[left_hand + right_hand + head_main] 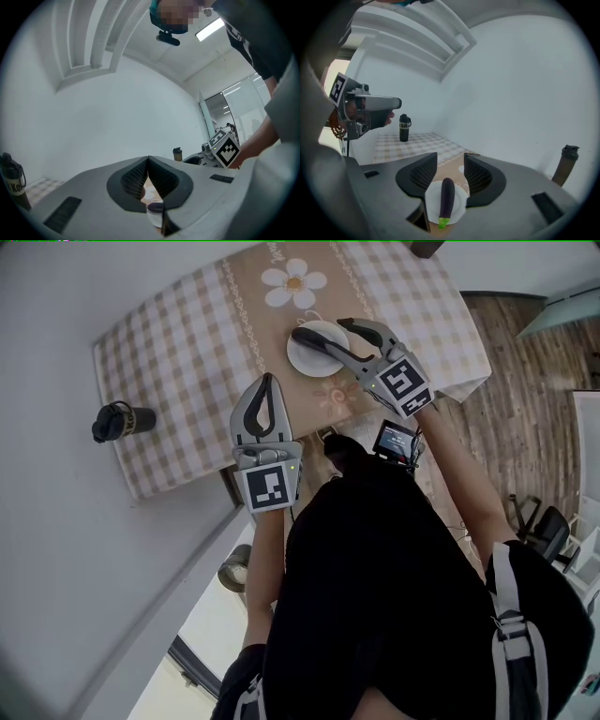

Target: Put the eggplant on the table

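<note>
left gripper held over near edge of table, jaws pressed together at tips, nothing in them. right gripper beside it and farther in, jaws apart, empty, hanging just above white plate. eggplant lies lengthwise on that plate, green stem end toward right gripper's camera, framed between the two jaws but not touched by either. nothing stands between jaws and eggplant. plate sits on brown runner down middle of checked cloth, daisy print just beyond it. black bottle upright at cloth's far corner near the wall, well apart from plate. plain pale wall runs along table's side. wood plank floor past table's other end
</note>
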`<state>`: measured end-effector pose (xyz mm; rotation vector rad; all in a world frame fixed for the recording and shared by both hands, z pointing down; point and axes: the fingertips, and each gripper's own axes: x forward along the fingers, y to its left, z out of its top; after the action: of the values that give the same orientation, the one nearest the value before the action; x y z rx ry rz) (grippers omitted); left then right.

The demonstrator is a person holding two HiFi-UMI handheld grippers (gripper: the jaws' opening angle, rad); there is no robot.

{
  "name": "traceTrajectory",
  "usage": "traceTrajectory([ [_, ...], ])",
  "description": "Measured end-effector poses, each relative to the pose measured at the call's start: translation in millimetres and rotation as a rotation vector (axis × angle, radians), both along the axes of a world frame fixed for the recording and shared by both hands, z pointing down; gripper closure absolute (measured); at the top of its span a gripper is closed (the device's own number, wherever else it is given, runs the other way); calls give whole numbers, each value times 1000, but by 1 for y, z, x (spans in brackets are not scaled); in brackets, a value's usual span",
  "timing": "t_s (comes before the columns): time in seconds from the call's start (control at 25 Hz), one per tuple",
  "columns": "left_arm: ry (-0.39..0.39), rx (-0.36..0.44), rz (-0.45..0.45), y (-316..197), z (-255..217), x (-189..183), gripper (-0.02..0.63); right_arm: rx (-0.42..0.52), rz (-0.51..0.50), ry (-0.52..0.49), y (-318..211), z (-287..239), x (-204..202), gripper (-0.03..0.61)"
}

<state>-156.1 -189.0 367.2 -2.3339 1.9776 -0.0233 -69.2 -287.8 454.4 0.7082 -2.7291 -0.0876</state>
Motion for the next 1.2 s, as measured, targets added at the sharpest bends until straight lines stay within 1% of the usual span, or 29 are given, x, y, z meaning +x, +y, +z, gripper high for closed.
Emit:
traceTrajectory([
  [0.4,-21,39,-4,8,-18,-2,621,59,-7,-99,22,-57,4,391],
  [0.56,-35,59,0,15,-25,1,619,65,-5,-152,33,-75,11,391],
  [0.68,-20,67,12,21,-30,8,618,71,5,-189,42,-87,17,391],
  [0.84,-20,66,25,31,-29,16,617,86,13,-225,56,-102,26,400],
  [1.16,12,84,44,61,-34,28,615,135,23,-263,101,-126,40,402],
  [1.2,26,89,44,66,-36,28,614,148,26,-269,106,-127,41,422],
])
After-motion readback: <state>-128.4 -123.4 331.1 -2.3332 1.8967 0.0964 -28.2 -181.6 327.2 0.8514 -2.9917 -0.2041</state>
